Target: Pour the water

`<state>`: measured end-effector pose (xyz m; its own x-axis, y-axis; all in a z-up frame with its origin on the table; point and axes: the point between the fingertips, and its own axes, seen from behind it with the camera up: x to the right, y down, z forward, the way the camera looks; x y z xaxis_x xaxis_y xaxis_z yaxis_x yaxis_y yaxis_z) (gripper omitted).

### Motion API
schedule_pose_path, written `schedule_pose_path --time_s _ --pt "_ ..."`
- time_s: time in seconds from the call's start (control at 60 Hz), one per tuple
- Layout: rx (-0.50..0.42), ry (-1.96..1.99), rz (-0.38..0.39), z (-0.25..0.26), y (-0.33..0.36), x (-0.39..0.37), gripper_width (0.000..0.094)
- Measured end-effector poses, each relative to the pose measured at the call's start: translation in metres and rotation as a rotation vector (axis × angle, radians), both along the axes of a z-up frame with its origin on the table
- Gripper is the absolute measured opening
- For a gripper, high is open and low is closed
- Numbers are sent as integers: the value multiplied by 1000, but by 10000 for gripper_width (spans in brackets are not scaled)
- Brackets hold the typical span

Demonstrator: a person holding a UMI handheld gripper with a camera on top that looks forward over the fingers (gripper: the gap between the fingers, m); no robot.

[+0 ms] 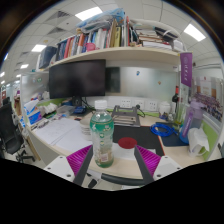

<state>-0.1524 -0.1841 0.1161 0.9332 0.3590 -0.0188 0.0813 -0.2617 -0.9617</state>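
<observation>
The lower part of the clear plastic bottle with a green cap sits between the purple-padded fingers of the hand-held gripper, and whether the pads press it or leave a gap cannot be told. Its water level is too small to read. The spines of the books on the white wall shelf are illegible. Papers and small items across the cluttered bench blur together.
</observation>
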Motion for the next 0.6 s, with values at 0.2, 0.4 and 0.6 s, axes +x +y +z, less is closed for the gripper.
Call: schedule_pose_path --time_s 0.2,0.4,0.6 --pt "50 15 20 -12 58 -61 857" --pt "91 7 -26 -20 84 -79 586" --pt "116 26 -52 -20 96 -83 389"
